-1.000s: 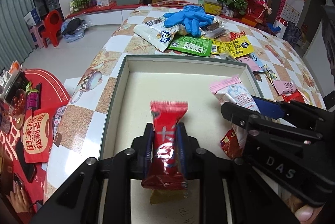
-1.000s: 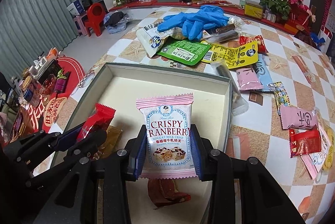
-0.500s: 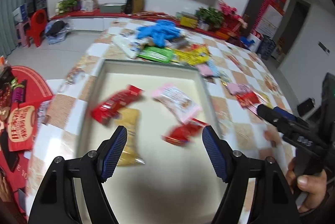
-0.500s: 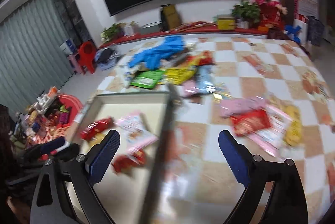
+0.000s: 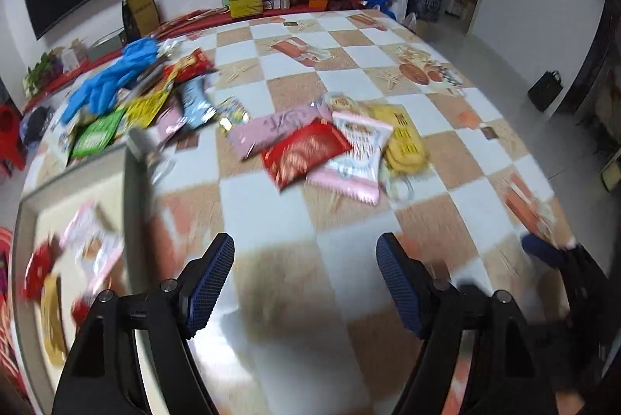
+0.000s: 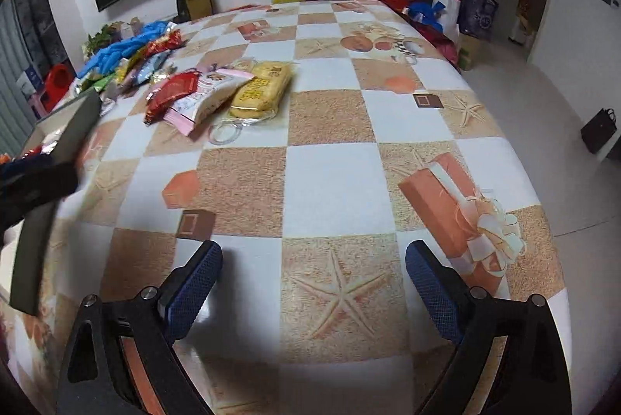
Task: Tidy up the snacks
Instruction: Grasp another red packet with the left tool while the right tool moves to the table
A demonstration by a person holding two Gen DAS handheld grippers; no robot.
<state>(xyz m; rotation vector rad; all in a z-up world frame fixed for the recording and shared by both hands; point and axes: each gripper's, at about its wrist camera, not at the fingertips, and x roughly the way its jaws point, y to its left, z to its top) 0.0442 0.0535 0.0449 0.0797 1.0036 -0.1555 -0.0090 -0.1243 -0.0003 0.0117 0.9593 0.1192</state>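
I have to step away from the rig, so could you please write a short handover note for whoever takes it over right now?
Left gripper: open, empty, over the tablecloth right of the box.
Right gripper: open, empty, over bare tablecloth further right.
Done: several snacks lie in the box, among them a pink-white packet and a red one.
Left: the nearer pile, with red packet, pink-white packet and yellow biscuits, and the far pile beside the blue gloves.

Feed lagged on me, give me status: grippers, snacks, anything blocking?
Left hand-held gripper open, empty. Right hand-held gripper open, empty. Loose snack pile ahead on table, box to the left. Nothing blocking.
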